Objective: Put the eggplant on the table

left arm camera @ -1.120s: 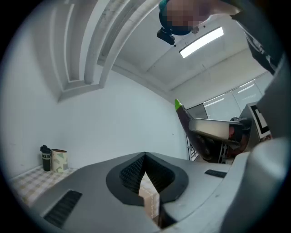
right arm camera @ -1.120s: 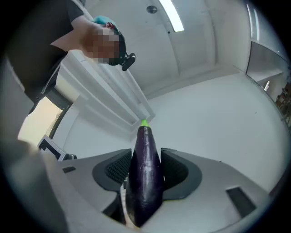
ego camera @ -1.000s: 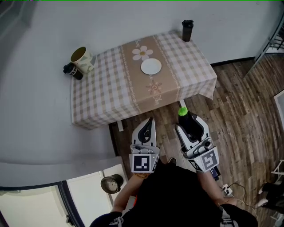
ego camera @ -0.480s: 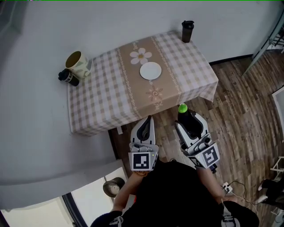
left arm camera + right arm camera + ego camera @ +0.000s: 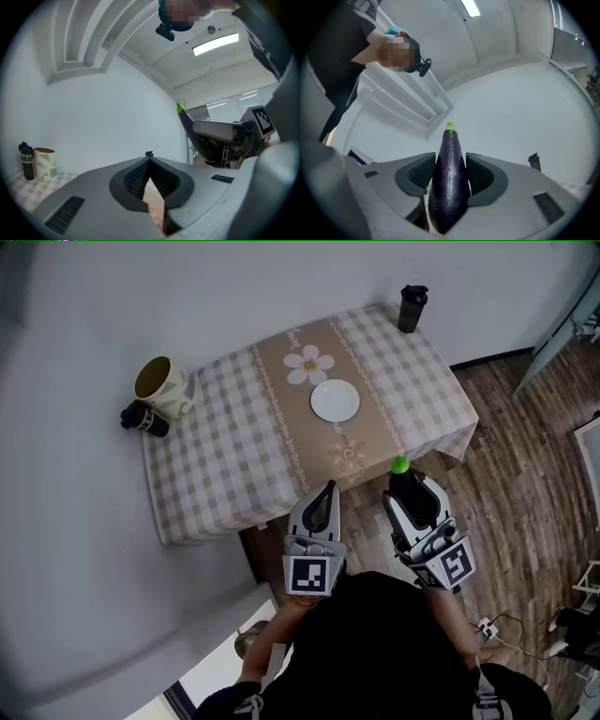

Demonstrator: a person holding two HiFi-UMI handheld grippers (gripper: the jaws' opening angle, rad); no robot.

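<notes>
Our right gripper (image 5: 450, 161) was pinching the eggplant (image 5: 449, 183). Its pads pressed on both sides of the dark purple body, and the green tip pointed forward past the jaws. In the head view the eggplant (image 5: 409, 495) sat at the lower centre-right of the frame. It was carried over the wood floor, with its tip just at the hanging edge of the checked cloth and not yet over the table (image 5: 216, 460). Our left gripper (image 5: 149, 157) had its jaws pressed together at the tips with nothing between them, and it was held just to the left of the right one.

We judged the eggplant light and fairly stiff, but its skin looked glossy and smooth, so likely slippery. Because the body tapers toward the tip, we thought a squeeze near the narrow end could push it forward out of the pads. The thicker middle, where the pads already sat, seemed the safest hold. A moderate squeeze seemed enough, since a hard one might dent the skin.

The tabletop had a white plate (image 5: 335, 400) at centre, a mug (image 5: 162, 386) at the left edge and a black tumbler (image 5: 411, 308) at the upper right. That left bare cloth near the front for setting it down.
</notes>
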